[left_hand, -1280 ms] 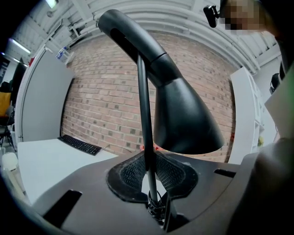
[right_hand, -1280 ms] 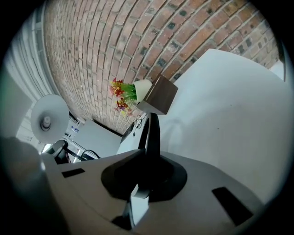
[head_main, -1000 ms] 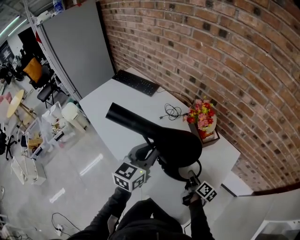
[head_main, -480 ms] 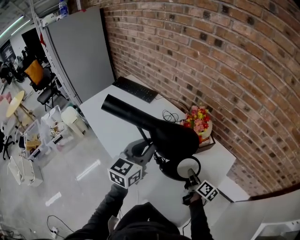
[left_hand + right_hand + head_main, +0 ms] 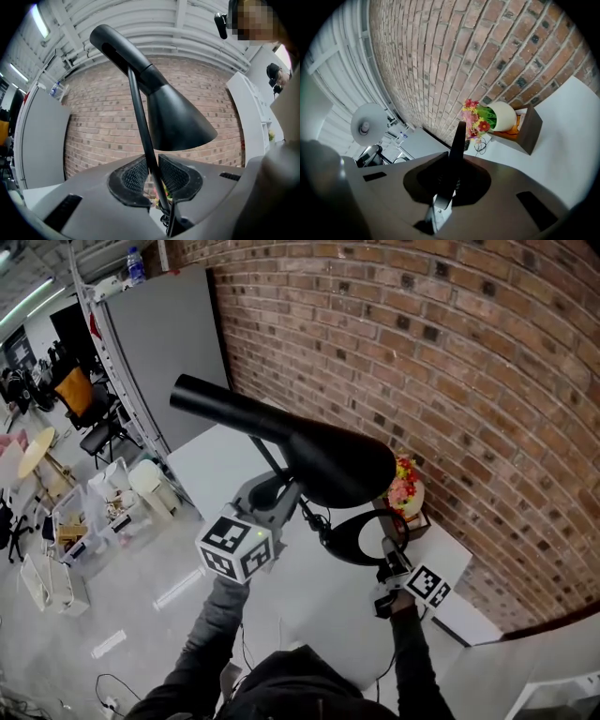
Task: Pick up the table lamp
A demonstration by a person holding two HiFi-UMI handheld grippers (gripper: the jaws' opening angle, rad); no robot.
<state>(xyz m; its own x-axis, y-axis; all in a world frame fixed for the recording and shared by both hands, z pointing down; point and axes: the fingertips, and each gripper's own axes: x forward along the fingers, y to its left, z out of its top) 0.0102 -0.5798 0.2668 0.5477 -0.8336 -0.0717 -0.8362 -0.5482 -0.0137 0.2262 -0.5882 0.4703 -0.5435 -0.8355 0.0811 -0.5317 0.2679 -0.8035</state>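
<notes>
Moved since before: the table lamp (image 5: 337,465) is now lifted clear of the desk (image 5: 211,460), and both grippers are raised with it.
Lamp place: it is held in the air over the desk's near right corner. It is tipped, with the shade (image 5: 176,124) up high.
Left gripper (image 5: 284,487): the thin stem (image 5: 139,117) is caught between its pads and touched on both sides. The jaws are opening a little.
Right gripper (image 5: 386,551): its jaws are squeezed tight on the rim of the round base (image 5: 457,138).
How it handles: the lamp is judged to be hard and stiff, not soft. The base is likely the heavy part. The stem is thin and smooth, so it may slip or spin.
Where to hold: the stem is best taken low down, and the base at its rim, as is done now.
Nearby: a flower pot (image 5: 407,493) is left by the desk's wall edge.
</notes>
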